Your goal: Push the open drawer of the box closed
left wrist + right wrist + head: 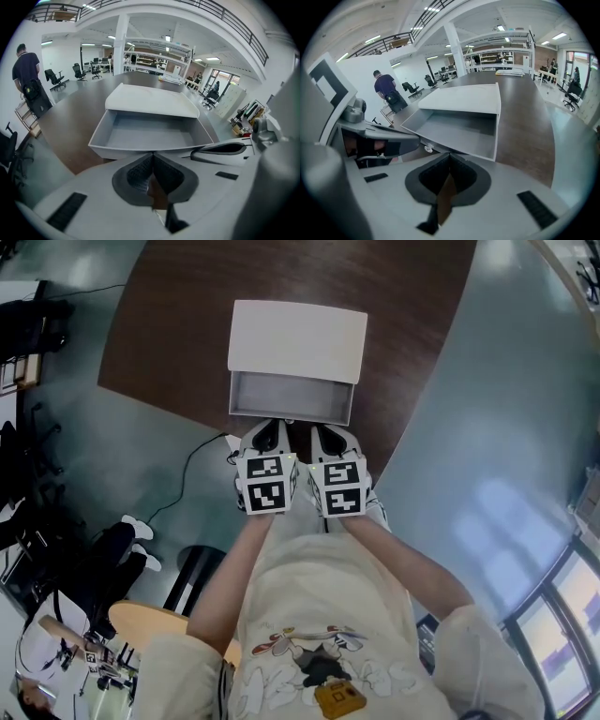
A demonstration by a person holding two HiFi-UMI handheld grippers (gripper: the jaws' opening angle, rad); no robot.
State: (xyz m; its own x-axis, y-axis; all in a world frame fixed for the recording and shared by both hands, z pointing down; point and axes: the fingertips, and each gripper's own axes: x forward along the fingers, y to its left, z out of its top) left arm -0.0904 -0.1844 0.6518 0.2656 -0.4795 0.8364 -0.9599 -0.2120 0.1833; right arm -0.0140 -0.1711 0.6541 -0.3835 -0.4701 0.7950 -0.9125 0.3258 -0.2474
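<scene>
A white box (298, 341) lies on the dark brown table (169, 324), and its grey drawer (291, 397) is pulled out toward me, empty. My left gripper (267, 434) and right gripper (328, 437) sit side by side just before the drawer's front panel, near the table edge. In the left gripper view the drawer front (140, 152) lies right past my left gripper (152, 159), whose pads meet with nothing between them. Seen from the right gripper view, the drawer (459, 129) is slightly left of my right gripper (449, 161), also shut and empty. Whether either tip touches the panel I cannot tell.
The table edge runs just under the grippers, with grey floor beyond. A black cable (192, 460) trails on the floor at the left. A round wooden table (150, 624) and a seated person (103, 559) are at lower left. A person (26, 70) stands by office chairs.
</scene>
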